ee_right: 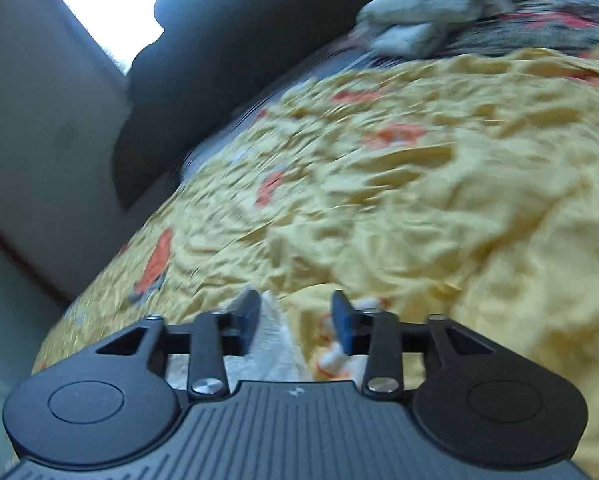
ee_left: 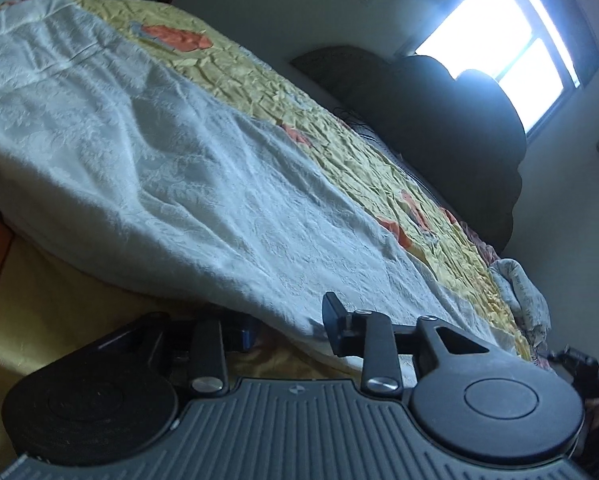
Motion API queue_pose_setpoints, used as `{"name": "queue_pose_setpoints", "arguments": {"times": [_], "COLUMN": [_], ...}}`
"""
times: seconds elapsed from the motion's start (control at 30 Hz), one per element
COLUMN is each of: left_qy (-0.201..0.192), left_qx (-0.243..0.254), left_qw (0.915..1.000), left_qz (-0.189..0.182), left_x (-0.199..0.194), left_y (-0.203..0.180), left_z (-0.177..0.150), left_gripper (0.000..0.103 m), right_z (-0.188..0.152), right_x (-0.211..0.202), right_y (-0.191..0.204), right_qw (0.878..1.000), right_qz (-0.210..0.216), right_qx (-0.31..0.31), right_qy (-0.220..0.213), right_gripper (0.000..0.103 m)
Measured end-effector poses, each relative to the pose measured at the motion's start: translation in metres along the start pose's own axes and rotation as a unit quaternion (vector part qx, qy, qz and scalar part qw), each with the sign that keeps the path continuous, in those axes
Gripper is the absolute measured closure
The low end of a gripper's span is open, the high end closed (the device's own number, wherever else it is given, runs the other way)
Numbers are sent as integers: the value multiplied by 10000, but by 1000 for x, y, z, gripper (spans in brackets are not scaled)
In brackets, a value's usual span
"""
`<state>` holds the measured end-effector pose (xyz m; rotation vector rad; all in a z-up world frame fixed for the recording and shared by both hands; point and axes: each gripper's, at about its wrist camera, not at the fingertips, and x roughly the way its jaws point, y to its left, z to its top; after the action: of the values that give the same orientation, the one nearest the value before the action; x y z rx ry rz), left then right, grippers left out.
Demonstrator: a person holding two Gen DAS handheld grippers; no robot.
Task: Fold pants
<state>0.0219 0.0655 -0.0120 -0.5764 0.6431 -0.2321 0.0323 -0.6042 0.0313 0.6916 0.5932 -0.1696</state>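
Pants: white textured pants [ee_left: 151,168] lie spread flat on the bed, running from the far end of the bedspread down to the left gripper; the waistband end lies farthest from that gripper.
Bed: covered by a crumpled yellow bedspread [ee_left: 299,120] with orange patches; this is the landmark for everything else.
Left gripper: the left gripper [ee_left: 291,330] sits low at the near edge of the bed, at the closest end of the pants.
Left fingers: apart; the white cloth edge lies between and over them, one finger [ee_left: 335,320] showing clear above the cloth, the other partly hidden under the fabric. No clamping visible.
Right gripper: the right gripper [ee_right: 295,322] hovers low over the bedspread, its view blurred.
Right fingers: apart, with a strip of white cloth [ee_right: 275,344] beneath the gap, touching the left-hand finger [ee_right: 249,316]; whether it is part of the pants cannot be told.
Beyond the bed: dark cushions [ee_left: 439,132] are piled at the far side, under a bright window [ee_left: 499,32].
On the bed's far corner: a bundled pale cloth [ee_right: 423,8] rests on a patterned dark fabric.
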Motion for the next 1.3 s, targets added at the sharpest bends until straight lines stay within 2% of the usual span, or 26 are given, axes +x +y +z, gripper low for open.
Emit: {"name": "queue_pose_setpoints", "arguments": {"times": [0.07, 0.17, 0.33, 0.37, 0.4, 0.43, 0.47, 0.53, 0.6, 0.63, 0.7, 0.77, 0.87, 0.9, 0.93, 1.0, 1.07, 1.1, 1.17, 1.23, 1.3], "left_qy": [-25, -30, -38, -36, -38, -41, -46, -50, -51, -51, -52, -54, -54, -53, -53, -51, -33, -29, -188, -409, -639], "left_qx": [70, 185, 241, 248, 255, 267, 274, 290, 316, 323, 317, 300, 273, 264, 254, 228, 140, 58, -310, -811, -1101], "left_qw": [10000, 9997, 9992, 9991, 9991, 9990, 9990, 9989, 9988, 9987, 9987, 9986, 9985, 9985, 9985, 9985, 9986, 9990, 9992, 9959, 9909], "left_qz": [-62, -167, -323, -340, -348, -355, -360, -376, -383, -388, -405, -431, -465, -477, -486, -504, -508, -448, -156, -2, 439], "left_x": [1, 3, 7, 7, 8, 9, 9, 10, 10, 10, 11, 11, 11, 11, 11, 11, 10, 8, -3, -18, -32], "left_y": [-2, -3, -4, -5, -5, -5, -5, -5, -5, -6, -5, -3, -1, 0, 0, 2, 4, 4, 7, 14, 19], "left_z": [0, -1, -1, 0, -1, 0, 0, 0, 0, 0, 0, 1, 1, 1, 1, 1, 3, 4, 5, 5, 7], "left_gripper": [54, 47, 37, 36, 35, 35, 34, 33, 32, 32, 31, 31, 31, 30, 30, 30, 30, 30, 30, 30, 27], "right_z": [9, 11, 1, -1, -1, 0, 1, 1, 3, 3, -4, -7, -5, -3, 0, 3, -5, -12, -33, -61, -85], "right_x": [20, 53, 83, 84, 86, 87, 89, 84, 73, 73, 86, 87, 86, 82, 75, 50, 24, 15, 6, 5, 11], "right_y": [12, 23, 28, 28, 26, 23, 17, 15, 12, 7, -2, -5, -8, -8, -6, -5, 3, 14, 46, 85, 113], "right_qw": [9989, 9933, 9853, 9857, 9861, 9881, 9881, 9894, 9905, 9905, 9911, 9911, 9909, 9924, 9950, 9972, 9927, 9917, 9919, 9904, 9865], "right_qz": [57, 125, 366, 489, 609, 630, 751, 913, 1134, 1173, 936, 1055, 1070, 973, 790, 492, 567, 829, 1219, 1286, 1237], "right_qx": [-429, -896, -1158, -1164, -1037, -848, -597, -486, -320, -208, -166, -25, 211, 243, 293, 540, 813, 734, 248, -500, -1037], "right_qy": [188, 716, 1203, 1112, 1151, 1117, 1202, 1019, 704, 691, 932, 814, 789, 711, 533, -133, -688, -653, -260, 44, 274], "right_gripper": [50, 50, 49, 47, 50, 77, 86, 90, 91, 91, 91, 90, 82, 77, 74, 71, 69, 69, 68, 68, 68]}}
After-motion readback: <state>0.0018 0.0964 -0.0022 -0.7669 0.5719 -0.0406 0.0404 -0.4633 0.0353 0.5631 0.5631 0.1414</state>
